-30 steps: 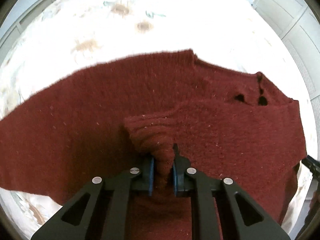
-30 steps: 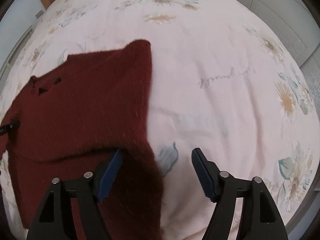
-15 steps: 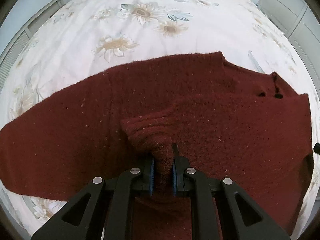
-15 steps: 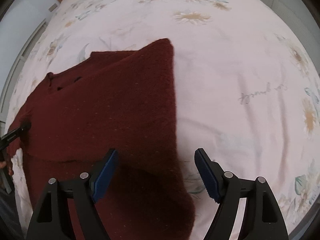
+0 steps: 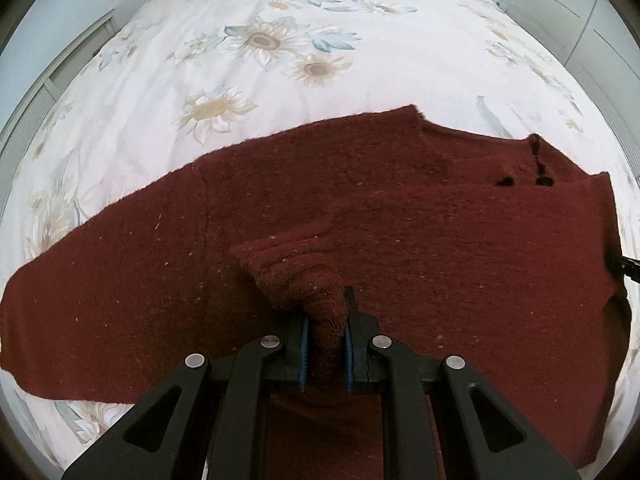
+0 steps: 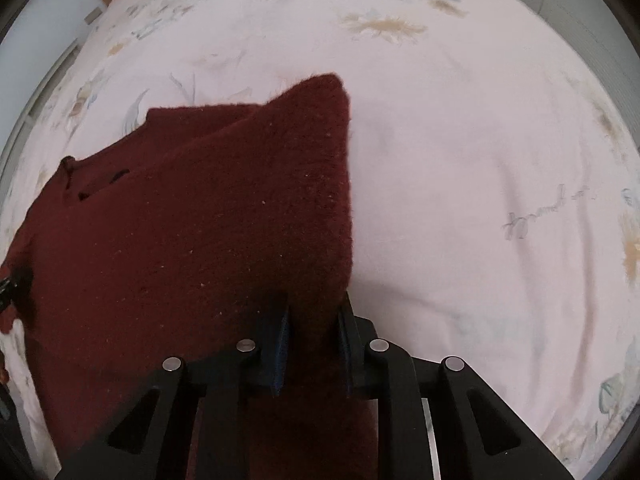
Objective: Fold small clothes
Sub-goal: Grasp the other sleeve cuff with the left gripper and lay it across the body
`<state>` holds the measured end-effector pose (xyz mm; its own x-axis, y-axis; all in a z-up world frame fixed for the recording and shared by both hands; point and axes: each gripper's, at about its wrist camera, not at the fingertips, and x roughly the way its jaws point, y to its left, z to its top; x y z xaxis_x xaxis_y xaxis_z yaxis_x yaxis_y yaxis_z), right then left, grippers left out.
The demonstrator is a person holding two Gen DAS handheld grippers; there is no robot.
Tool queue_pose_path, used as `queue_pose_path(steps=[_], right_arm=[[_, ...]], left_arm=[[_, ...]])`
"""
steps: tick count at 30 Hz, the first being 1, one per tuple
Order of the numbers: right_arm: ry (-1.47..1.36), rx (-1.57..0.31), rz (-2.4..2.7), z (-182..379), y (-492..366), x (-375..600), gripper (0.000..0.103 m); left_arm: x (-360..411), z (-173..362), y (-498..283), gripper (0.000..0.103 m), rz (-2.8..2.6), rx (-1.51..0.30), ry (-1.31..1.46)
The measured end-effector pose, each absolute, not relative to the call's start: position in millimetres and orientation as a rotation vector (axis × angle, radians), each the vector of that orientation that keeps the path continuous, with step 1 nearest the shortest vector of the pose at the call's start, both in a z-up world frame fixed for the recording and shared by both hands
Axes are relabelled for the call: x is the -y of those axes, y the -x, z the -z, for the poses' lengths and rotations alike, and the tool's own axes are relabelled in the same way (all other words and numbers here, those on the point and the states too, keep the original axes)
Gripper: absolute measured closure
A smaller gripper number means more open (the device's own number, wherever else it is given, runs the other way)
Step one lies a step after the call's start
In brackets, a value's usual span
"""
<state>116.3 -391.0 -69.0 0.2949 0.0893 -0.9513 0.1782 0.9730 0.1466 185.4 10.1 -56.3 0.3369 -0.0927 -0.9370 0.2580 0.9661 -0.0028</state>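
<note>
A dark red knitted sweater [image 5: 400, 232] lies spread on the bed, its neck opening with two dark holes at the far right. My left gripper [image 5: 325, 332] is shut on a bunched ribbed cuff of the sweater, folded onto the body. In the right wrist view the sweater [image 6: 200, 240] fills the left half, and my right gripper [image 6: 312, 332] is shut on its near right edge, which rises as a folded flap.
The bed has a white cover with a sunflower print [image 5: 264, 44]. Grey wardrobe doors [image 5: 580, 4] stand at the right and a wall panel at the left. Bare bedcover [image 6: 480, 200] lies right of the sweater.
My right gripper has moved left onto the sweater's edge and shut on it; it was open before. My left gripper kept its hold on the cuff while its view tilted up.
</note>
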Motion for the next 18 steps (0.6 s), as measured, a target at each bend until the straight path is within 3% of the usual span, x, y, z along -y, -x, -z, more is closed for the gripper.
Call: queue_pose_path(steps=[7, 11, 14, 16, 17, 18], right_arm=[[-0.263, -1.281, 0.084, 74, -104, 401, 0.088], [-0.231, -1.287, 0.103, 79, -109, 395, 0.084], [-0.166, -1.230, 0.117, 66, -103, 386, 0.064], [-0.136, -1.171, 0.113, 53, -97, 380, 0.022], [-0.134, -1.145, 0.105, 45, -93, 376, 0.018], [-0.132, -1.126, 0.096, 39, -92, 370, 0.018]], left_arm=[[-5, 68, -185, 0.090, 0.222, -1.222, -0.196], [-11, 82, -187, 0.079, 0.182, -1.234, -0.166], [-10, 79, -186, 0.061, 0.147, -1.212, -0.200], [-11, 75, -186, 0.056, 0.153, -1.219, -0.206], [-13, 75, -186, 0.042, 0.150, -1.236, -0.191], [-15, 73, -187, 0.021, 0.145, -1.253, -0.170]])
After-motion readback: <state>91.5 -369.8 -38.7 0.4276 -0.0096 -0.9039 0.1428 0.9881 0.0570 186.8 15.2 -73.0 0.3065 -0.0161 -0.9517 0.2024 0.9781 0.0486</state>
